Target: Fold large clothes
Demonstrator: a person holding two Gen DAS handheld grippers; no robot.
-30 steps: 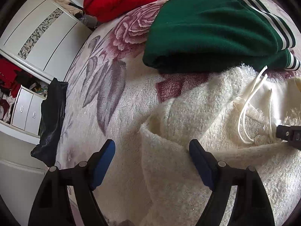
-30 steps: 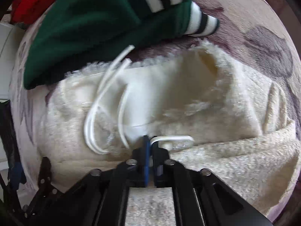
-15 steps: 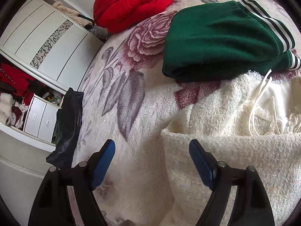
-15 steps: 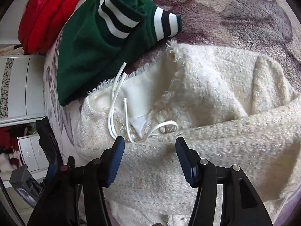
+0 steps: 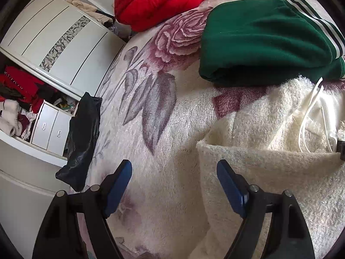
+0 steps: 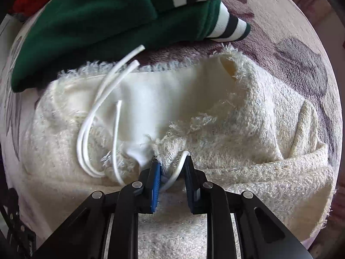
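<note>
The cream garment (image 6: 248, 129) lies partly folded on the bed (image 5: 163, 194), a fuzzy, looped knit with frayed edges and a smooth white lining (image 6: 163, 95) showing at its open top. Its folded edge runs level across the left wrist view, ending in a corner between the left gripper's (image 5: 174, 185) fingers. That gripper hovers with jaws wide and nothing between them; the left finger (image 5: 117, 185) is over bare bedspread, the right finger (image 5: 230, 185) over the cream knit.

The right gripper (image 6: 172, 172) points down into the garment near the lining's lower tip. Its jaws are closing, narrow, with a tuft of knit and a loop of white cord (image 6: 179, 168) between them; the pads do not yet plainly press on either. More thin, flat cords (image 6: 86, 142) curl loose across the lining to its left.

The green garment (image 5: 258, 41), a smooth fleece with white stripes, lies folded just beyond the cream one, its edge touching the cream fringe. A red bundle (image 5: 157, 0) sits farther off at the head of the bed. Bare plush bedspread with a rose print stretches left of the cream garment to the bed's edge, where a black garment (image 5: 82, 138) hangs. Beyond stands a white wardrobe (image 5: 58, 43) with drawers (image 5: 48, 129).
</note>
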